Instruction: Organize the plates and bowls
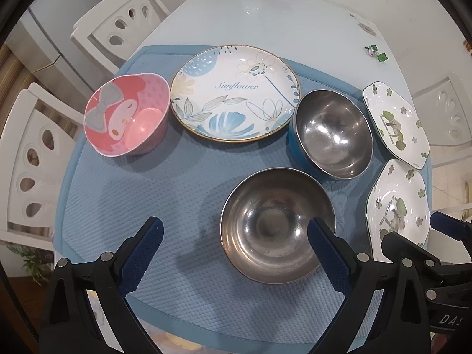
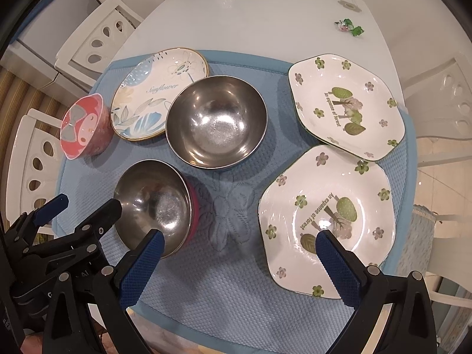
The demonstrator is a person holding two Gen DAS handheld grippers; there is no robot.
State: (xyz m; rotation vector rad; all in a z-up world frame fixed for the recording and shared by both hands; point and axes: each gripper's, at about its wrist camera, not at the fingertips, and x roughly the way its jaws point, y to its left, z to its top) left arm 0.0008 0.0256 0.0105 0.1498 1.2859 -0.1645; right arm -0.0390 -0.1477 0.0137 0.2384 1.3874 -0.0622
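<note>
- Two grippers, left gripper [image 1: 236, 236] and right gripper [image 2: 240, 242], hang wide apart, holding nothing.
- Steel bowls [image 2: 216, 124], pink bowl [image 1: 128, 118] and plates [image 2: 346, 106] sit on the blue mat [image 2: 236, 289], plates near its right edge.

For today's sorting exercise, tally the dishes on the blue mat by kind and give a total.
Steel bowls: 2
Pink cartoon bowl: 1
Round Sunflower plate: 1
Hexagonal forest plates: 2
Total: 6
</note>
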